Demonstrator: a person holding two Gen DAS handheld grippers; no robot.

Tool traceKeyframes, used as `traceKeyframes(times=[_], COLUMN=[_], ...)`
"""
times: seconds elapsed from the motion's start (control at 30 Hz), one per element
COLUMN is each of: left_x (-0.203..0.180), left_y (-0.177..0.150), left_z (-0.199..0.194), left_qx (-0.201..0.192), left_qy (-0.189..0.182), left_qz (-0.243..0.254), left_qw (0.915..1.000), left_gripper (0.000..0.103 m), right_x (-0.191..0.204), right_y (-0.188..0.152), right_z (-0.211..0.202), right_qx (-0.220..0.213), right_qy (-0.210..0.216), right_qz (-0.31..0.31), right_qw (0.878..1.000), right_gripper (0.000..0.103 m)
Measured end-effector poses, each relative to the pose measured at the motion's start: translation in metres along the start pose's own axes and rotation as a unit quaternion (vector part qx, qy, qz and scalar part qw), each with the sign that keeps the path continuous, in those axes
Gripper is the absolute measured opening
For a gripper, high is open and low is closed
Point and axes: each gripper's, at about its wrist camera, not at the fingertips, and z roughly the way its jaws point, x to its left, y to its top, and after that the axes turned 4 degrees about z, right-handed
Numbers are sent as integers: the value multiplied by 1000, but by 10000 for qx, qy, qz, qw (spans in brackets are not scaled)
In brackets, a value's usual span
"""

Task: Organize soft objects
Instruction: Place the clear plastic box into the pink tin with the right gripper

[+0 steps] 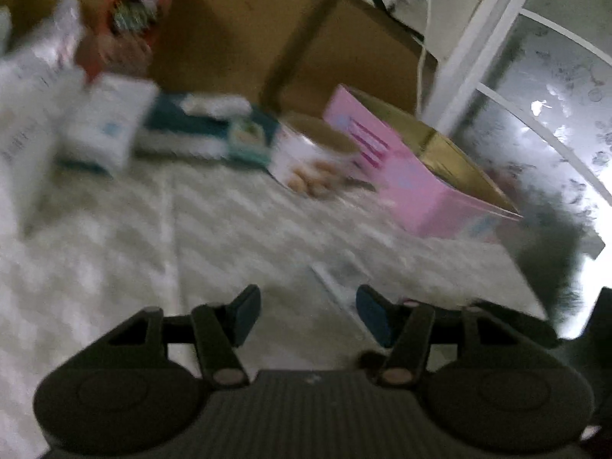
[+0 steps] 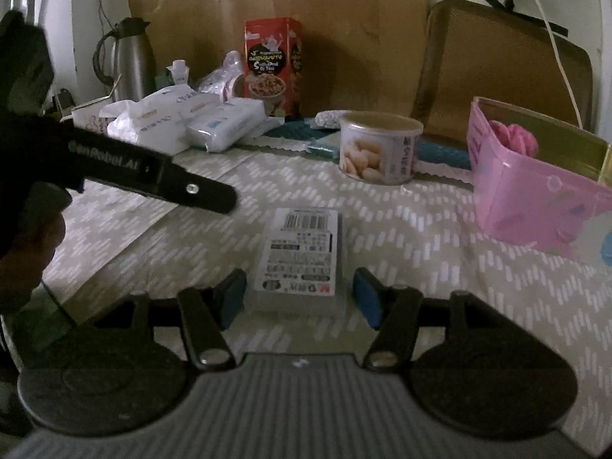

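Observation:
A small white packet (image 2: pixel 300 252) with a barcode label lies flat on the patterned cloth. Its near end sits between the fingers of my right gripper (image 2: pixel 298 296), which is open, with a gap on both sides of the packet. A pink box (image 2: pixel 535 191) at the right holds a pink soft thing (image 2: pixel 516 135). White tissue packs (image 2: pixel 225 122) lie at the back left. The left wrist view is blurred: my left gripper (image 1: pixel 310 313) is open and empty over the cloth, and the pink box (image 1: pixel 413 179) lies ahead to its right. One black left-gripper finger (image 2: pixel 206 193) reaches in from the left.
A round snack can (image 2: pixel 378 149) stands mid-table, with a red carton (image 2: pixel 271 65) and a steel kettle (image 2: pixel 130 61) behind it. Cardboard (image 2: pixel 306 19) and a brown case (image 2: pixel 497 57) lean on the wall. A hand (image 2: pixel 30 237) holds the left gripper.

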Motion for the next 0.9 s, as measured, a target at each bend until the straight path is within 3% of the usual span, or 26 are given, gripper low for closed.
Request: traceKeyframes(times=[0.1,0.2,0.27,0.37,0.53,0.7,0.83,0.9], left_x=[-10,-15,-24,-36,-75,-117,-137,-147], left_y=[-1,3,8,23,64,102,121,126], left_z=[7,17,23,28,42,73,114,132], left_qx=[72,258,276,201,-108,-349,-322,-377], left_qy=[22,-315,-188,-342,-644,-890,-944,-752], left_qz=[-31,-289,-159,-15,469,872,1006,1109], left_qw=[10000,9988,9993,9992,9968,9916,9899,9903], left_gripper=[58,52,46,39,39,39,39,43], right_x=[1,2,2,-2,-26,-58,-92,-111], right_y=[-6,-9,-10,-9,5,28,38,41], right_z=[-4,-7,-10,-17,-31,-46,-41,-34], right_qx=[-112,-183,-263,-590,-1142,-1770,-1938,-1932], right_qy=[56,128,224,4,-384,-1028,-1407,-1579], right_qz=[-8,-13,57,51,223,251,331,477], right_qw=[9999,9997,9994,9982,9925,9785,9703,9672], right_gripper=[59,59,58,58,58,58,58,58])
